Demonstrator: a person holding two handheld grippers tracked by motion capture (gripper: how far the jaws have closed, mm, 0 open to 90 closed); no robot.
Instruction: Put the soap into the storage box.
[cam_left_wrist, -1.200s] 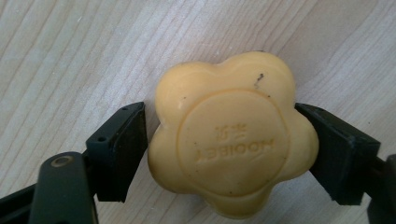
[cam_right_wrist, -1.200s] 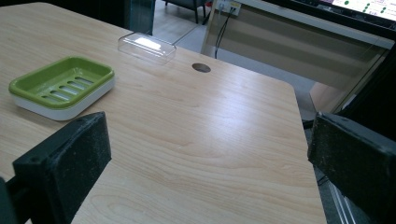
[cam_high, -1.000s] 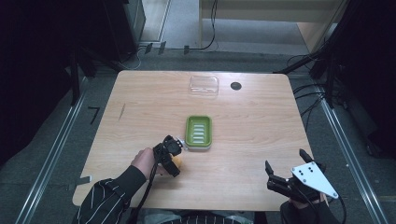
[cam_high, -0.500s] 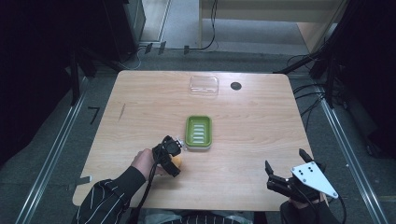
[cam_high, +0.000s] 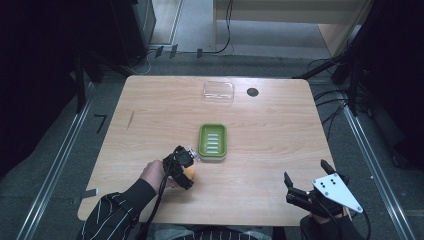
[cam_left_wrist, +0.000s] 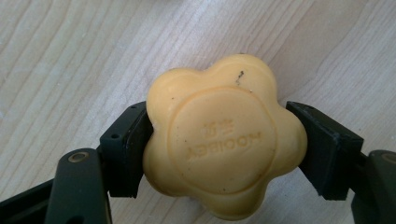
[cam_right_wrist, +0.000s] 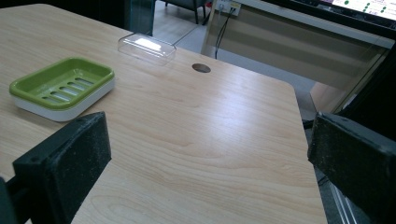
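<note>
A yellow flower-shaped soap bar (cam_left_wrist: 223, 135) lies between the jaws of my left gripper (cam_left_wrist: 219, 149), which press on both of its sides just above the wood. In the high view the left gripper (cam_high: 186, 167) sits with the soap (cam_high: 190, 172) just left of and below the green soap dish (cam_high: 212, 141). My right gripper (cam_high: 306, 181) stands open at the table's near right edge with nothing between its jaws. In the right gripper view the green dish (cam_right_wrist: 61, 86) lies far to the left.
A clear plastic lid (cam_high: 218, 91) lies near the table's far edge, with a round cable hole (cam_high: 252, 92) beside it. The same clear lid (cam_right_wrist: 146, 47) and cable hole (cam_right_wrist: 201, 68) appear in the right gripper view. A striped sleeve (cam_high: 112, 215) comes in from the bottom left.
The left gripper with the soap has barely shifted. The right gripper has not moved.
</note>
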